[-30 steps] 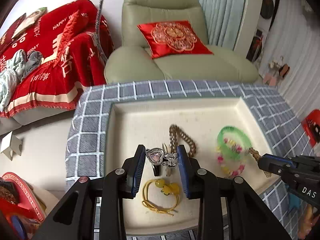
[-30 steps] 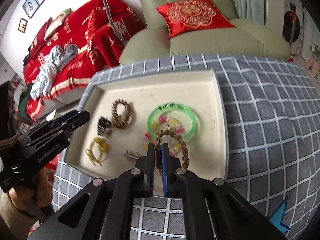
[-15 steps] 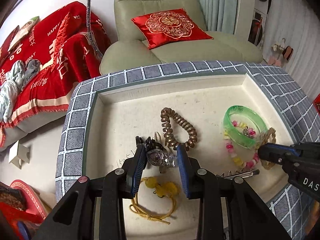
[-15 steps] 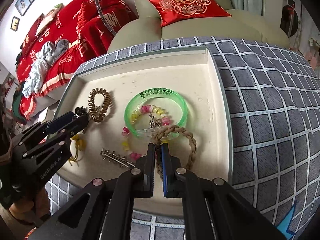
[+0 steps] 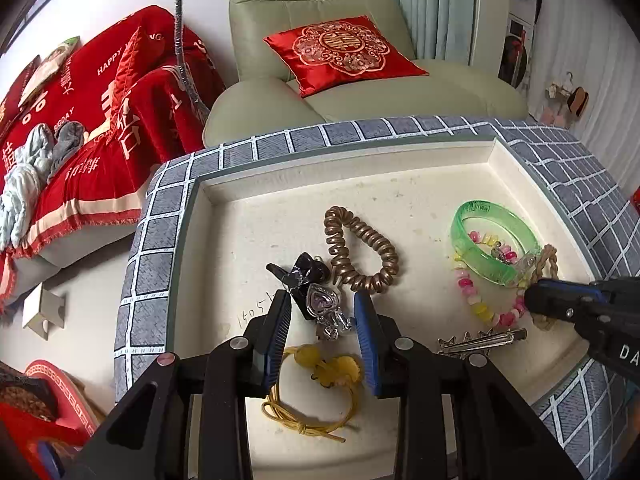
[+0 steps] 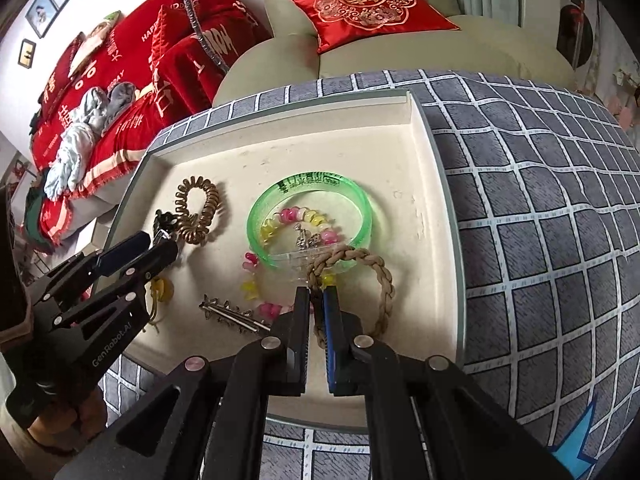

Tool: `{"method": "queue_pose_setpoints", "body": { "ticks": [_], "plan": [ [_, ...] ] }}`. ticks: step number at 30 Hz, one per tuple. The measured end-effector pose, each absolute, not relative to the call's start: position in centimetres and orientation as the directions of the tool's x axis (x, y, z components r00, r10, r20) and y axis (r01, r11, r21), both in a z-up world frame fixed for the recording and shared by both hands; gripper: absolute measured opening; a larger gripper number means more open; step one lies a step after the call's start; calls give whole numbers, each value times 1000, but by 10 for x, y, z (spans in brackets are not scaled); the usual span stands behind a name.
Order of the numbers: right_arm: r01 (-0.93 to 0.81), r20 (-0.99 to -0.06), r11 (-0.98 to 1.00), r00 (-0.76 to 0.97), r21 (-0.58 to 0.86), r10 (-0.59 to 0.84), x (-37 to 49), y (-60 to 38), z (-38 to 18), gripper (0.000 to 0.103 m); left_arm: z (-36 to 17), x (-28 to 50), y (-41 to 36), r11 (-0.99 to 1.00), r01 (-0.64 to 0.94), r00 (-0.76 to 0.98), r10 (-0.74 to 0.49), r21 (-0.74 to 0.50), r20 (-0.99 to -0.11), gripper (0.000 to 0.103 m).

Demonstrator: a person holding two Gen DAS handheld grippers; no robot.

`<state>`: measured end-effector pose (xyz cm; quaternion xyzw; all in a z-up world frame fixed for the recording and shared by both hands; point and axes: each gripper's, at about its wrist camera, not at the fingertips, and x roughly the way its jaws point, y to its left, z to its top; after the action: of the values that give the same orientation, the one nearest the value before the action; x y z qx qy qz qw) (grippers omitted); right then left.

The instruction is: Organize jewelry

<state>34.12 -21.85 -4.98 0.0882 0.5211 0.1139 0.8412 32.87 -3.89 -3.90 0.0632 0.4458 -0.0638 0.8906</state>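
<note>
A pale green armchair (image 5: 360, 76) with a red cushion (image 5: 340, 52) fills the top centre, a red-draped sofa (image 5: 92, 120) the upper left. Below them a grey checked tablecloth (image 6: 540, 220) surrounds a cream tray (image 5: 400, 172) whose raised rim runs along the top and right; its upper half lies bare.

Low in the tray, the left gripper (image 5: 322, 320) stands wide open around a heart-shaped silver charm (image 5: 324, 308), not touching it, above a yellow cord bracelet (image 5: 316, 384). At lower right, the right gripper (image 6: 317, 312) is closed on a braided rope bracelet (image 6: 380, 276) that overlaps a green bangle (image 6: 312, 184). A coiled bronze hair tie (image 5: 360, 252) lies mid-tray.
</note>
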Motion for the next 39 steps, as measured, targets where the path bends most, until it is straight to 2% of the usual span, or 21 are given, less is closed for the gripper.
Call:
{"method": "queue_pose_setpoints", "body": {
  "ticks": [2, 4, 7, 11, 14, 17, 21, 27, 29, 39],
  "plan": [
    [-100, -857, 956, 425, 274, 290, 340, -217, -50, 17, -37, 329, -36, 985, 165, 593, -63, 45, -802, 49],
    [-94, -854, 952, 423, 290, 302, 340, -218, -50, 48, -36, 328, -33, 986, 162, 593, -68, 35, -803, 49],
    [-102, -837, 948, 447, 303, 315, 336, -217, -45, 59, -35, 328, -32, 987, 160, 590, -68, 34, -805, 49],
    [-98, -818, 938, 465, 331, 337, 333, -219, -36, 60, -33, 326, -31, 987, 155, 590, -62, 37, -805, 49],
    [-93, -803, 934, 485, 345, 345, 328, -222, -29, 65, -29, 323, -31, 987, 156, 600, -62, 41, -797, 49],
    [-86, -796, 935, 501, 345, 340, 323, -225, -22, 66, -25, 319, -28, 990, 133, 616, -46, 47, -787, 103],
    [-83, -802, 951, 518, 299, 297, 315, -225, -15, 73, -17, 313, -28, 990, 131, 636, -40, 56, -771, 103],
    [-84, -811, 963, 523, 257, 262, 304, -221, -10, 75, -8, 301, -23, 990, 133, 638, -50, 46, -769, 103],
    [-89, -807, 964, 531, 249, 257, 298, -219, -7, 81, -5, 292, -22, 990, 132, 646, -42, 58, -762, 103],
    [-102, -783, 973, 579, 207, 227, 255, -213, 1, 87, 4, 244, -8, 995, 95, 666, -47, 22, -745, 103]
  ]
}}
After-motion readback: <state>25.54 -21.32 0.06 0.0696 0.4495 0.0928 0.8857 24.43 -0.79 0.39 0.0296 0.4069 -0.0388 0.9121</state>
